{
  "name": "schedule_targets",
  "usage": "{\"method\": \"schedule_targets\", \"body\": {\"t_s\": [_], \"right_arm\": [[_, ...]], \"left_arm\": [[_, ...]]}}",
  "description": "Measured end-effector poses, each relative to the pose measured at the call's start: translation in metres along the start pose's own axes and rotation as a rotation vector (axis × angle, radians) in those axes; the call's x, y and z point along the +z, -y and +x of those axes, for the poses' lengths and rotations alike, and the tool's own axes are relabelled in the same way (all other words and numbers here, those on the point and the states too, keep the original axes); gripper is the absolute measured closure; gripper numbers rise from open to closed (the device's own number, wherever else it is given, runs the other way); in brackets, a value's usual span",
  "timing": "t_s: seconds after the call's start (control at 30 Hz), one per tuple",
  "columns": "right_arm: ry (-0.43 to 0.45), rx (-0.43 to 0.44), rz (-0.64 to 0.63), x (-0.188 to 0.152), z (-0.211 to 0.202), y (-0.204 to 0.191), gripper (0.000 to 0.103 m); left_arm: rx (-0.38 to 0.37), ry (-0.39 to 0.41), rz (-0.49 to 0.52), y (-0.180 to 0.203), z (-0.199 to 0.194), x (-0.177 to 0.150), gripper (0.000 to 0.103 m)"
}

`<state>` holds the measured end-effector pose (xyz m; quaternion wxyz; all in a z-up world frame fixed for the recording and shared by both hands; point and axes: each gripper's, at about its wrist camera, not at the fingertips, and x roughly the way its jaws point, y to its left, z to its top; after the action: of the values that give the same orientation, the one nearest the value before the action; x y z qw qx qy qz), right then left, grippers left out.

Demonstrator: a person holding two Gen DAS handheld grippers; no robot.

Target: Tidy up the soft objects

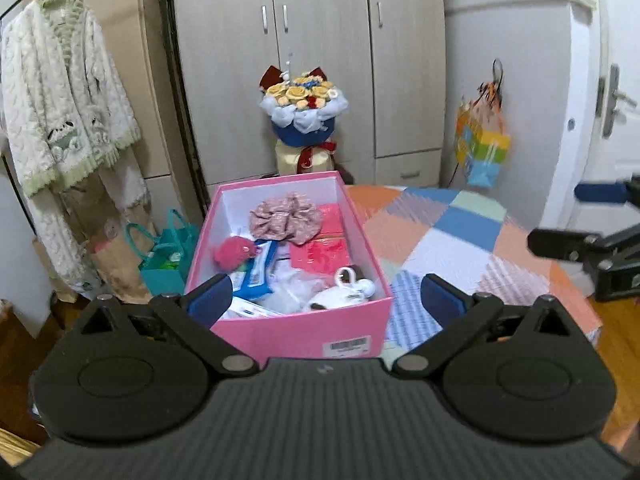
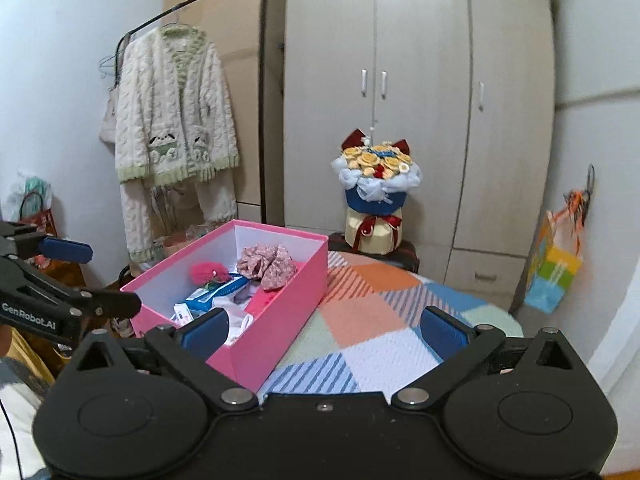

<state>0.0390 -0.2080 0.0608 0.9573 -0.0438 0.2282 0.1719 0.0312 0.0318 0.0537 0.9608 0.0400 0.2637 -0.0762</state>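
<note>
Bedroom furniture frames the scene: a pale wardrobe (image 2: 420,100) behind, a patchwork blanket (image 2: 380,320) spread over the surface in front. On that blanket stands the pink box (image 1: 296,334), lidless, at the left side of the patchwork. Inside it lie the soft things already gathered: a pink floral scrunchie (image 1: 286,218) near the far wall, a fuzzy magenta pompom (image 1: 234,253) left of centre, and a small white plush (image 1: 340,294) in the near right corner. Mixed among them are flat red packets (image 1: 320,254) and a blue-and-white packet (image 1: 256,270).

The left gripper (image 1: 326,294) hangs over the near edge of the box, fingers spread wide and holding nothing. The right gripper (image 2: 324,328) hovers over the blanket just right of the box, likewise spread and empty.

No loose soft object shows on the blanket, so the sorting seems near its end or between picks. To do the next step well, I would lower one gripper straight down onto a single soft item, pinch its bulk rather than a loose edge, and keep the fingers off the box walls so the light carton does not slide.

Beyond stand a bouquet (image 2: 376,176) and a cream cardigan (image 2: 172,108) on a rack.
</note>
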Motion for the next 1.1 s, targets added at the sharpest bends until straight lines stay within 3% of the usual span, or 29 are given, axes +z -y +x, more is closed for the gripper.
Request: {"method": "schedule_targets", "body": {"t_s": [0.07,0.27,0.47,0.7,0.77,0.93,1.1], "right_arm": [[0.006,-0.019,0.020,-0.007,-0.003,0.000,0.000],[0.036,-0.096,0.034,-0.022,-0.015,-0.004,0.000],[0.057,-0.140,0.045,-0.034,-0.026,-0.011,0.000],[0.056,-0.206,0.099,-0.048,-0.023,-0.005,0.000],[0.059,-0.259,0.095,-0.052,-0.020,-0.005,0.000],[0.062,-0.306,0.098,-0.058,-0.020,-0.006,0.000],[0.044,-0.324,0.100,-0.060,-0.019,-0.010,0.000]], "left_arm": [[-0.023,0.009,-0.034,-0.001,-0.001,-0.006,0.001],[0.025,0.072,-0.058,0.003,-0.001,-0.022,0.001],[-0.018,0.071,-0.086,0.010,0.006,-0.035,0.001],[0.035,0.119,-0.095,0.022,0.007,-0.048,0.001],[0.053,0.130,-0.098,0.022,0.008,-0.050,0.001],[0.134,0.188,-0.068,0.027,0.009,-0.054,0.001],[0.107,0.150,-0.057,0.031,0.012,-0.054,0.000]]}}
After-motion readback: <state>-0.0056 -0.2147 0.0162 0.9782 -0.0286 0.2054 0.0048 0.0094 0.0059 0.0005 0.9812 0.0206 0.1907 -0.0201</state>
